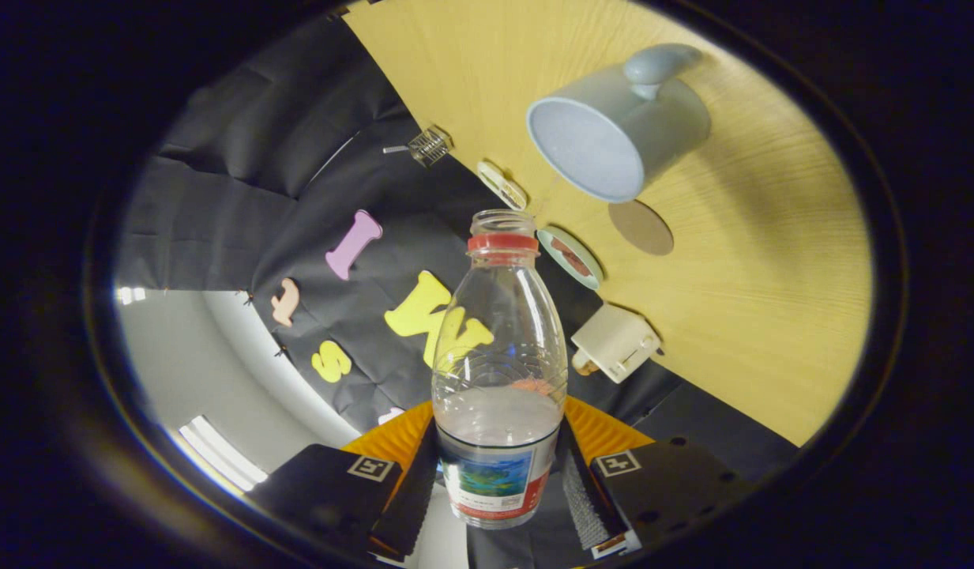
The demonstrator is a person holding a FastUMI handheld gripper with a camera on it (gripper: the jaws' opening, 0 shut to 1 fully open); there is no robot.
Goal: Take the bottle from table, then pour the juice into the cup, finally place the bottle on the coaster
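A clear plastic bottle (498, 371) with a red neck ring and no cap sits between the fingers of my gripper (498, 482), which is shut on its labelled lower part. A little liquid lies in the bottle near the label. The whole view is rolled, so the wooden table (771, 316) stands tilted beyond the bottle. A pale blue cup (613, 130) with a handle stands on the table, its mouth facing the bottle's open neck from a distance. A round brown coaster (641, 227) lies flat on the table just beside the cup.
A small round dish (569, 257) and a white oval item (502, 184) lie at the table's edge near the bottle's neck. A white box-shaped object (614, 341) sits further along that edge. A small wire basket (430, 145) is beyond.
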